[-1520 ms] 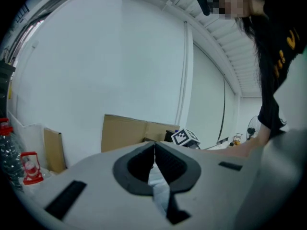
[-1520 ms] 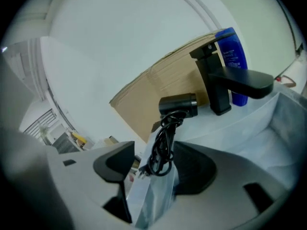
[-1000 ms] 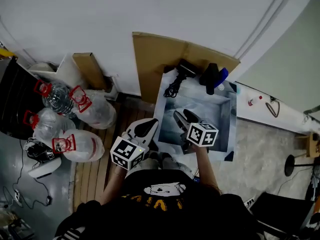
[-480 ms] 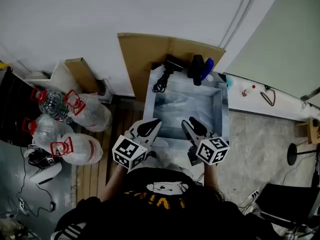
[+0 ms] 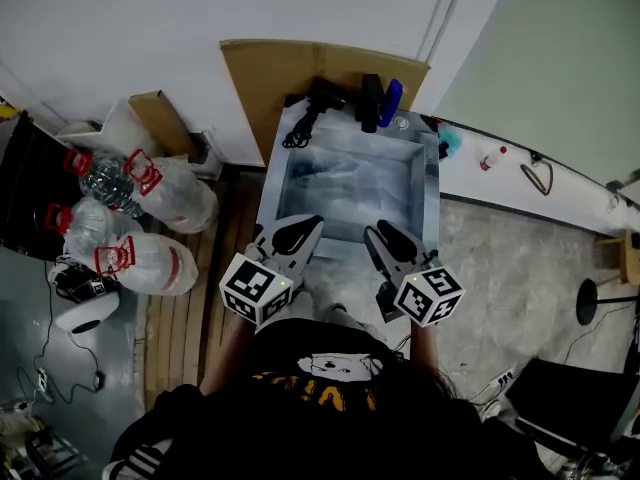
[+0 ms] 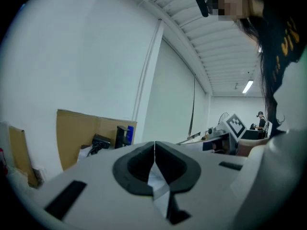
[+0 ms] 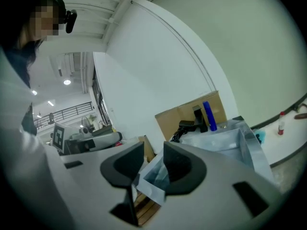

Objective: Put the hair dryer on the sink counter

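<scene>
Hair dryer: black, lying on the back ledge of the sink counter at its rear left corner, up against the cardboard sheet. Neither of your grippers touches it.
Dryer cord: black, bunched in loops just in front of the dryer body, at the basin's rear left edge.
Sink: a silvery rectangular basin with crinkled, shiny walls. Your grippers hover over its near edge.
Ledge neighbours: a black upright thing and a blue bottle stand side by side to the right of the dryer.
Jugs: clear plastic with red handles, clustered on the floor left of the sink. You cannot tell what is in them.
Left gripper: your jaws are pressed together, with nothing caught between them.
Right gripper: your jaws stand partly apart and have just been closing. Nothing sits between them.
</scene>
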`<state>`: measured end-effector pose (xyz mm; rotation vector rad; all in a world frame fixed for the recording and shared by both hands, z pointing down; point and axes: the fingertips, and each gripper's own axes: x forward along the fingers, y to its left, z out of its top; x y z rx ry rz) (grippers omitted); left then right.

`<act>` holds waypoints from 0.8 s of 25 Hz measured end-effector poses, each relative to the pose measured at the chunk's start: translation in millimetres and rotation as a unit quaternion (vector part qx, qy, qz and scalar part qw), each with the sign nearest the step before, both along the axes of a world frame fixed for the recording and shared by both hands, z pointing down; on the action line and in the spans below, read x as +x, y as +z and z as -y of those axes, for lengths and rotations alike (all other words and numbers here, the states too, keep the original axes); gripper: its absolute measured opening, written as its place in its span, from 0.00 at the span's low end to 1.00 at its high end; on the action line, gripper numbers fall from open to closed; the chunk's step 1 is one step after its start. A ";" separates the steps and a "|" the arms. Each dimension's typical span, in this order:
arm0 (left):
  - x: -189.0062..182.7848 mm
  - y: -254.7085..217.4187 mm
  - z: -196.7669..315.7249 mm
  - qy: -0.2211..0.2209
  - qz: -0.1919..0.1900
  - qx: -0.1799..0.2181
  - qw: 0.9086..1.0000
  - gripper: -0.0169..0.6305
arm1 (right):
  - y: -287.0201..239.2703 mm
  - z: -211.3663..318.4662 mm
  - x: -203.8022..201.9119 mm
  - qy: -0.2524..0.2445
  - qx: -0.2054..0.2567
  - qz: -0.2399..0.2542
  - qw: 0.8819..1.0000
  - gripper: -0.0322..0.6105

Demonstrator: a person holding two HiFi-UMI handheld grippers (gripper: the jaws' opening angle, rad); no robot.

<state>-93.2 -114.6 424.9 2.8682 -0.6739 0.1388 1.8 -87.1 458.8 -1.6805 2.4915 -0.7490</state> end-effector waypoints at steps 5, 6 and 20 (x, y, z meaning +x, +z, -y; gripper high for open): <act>14.9 -3.9 -30.7 -0.014 0.000 0.007 1.000 0.04 | -4.0 -26.9 8.1 -0.022 0.012 -0.006 1.000 0.19; 17.5 -5.3 -35.0 -0.016 0.000 0.009 1.000 0.04 | -4.9 -30.5 8.9 -0.025 0.015 -0.008 1.000 0.17; 39.3 -10.2 -55.7 -0.019 0.002 0.018 1.000 0.04 | -19.3 -45.0 14.4 -0.051 0.048 -0.030 0.997 0.06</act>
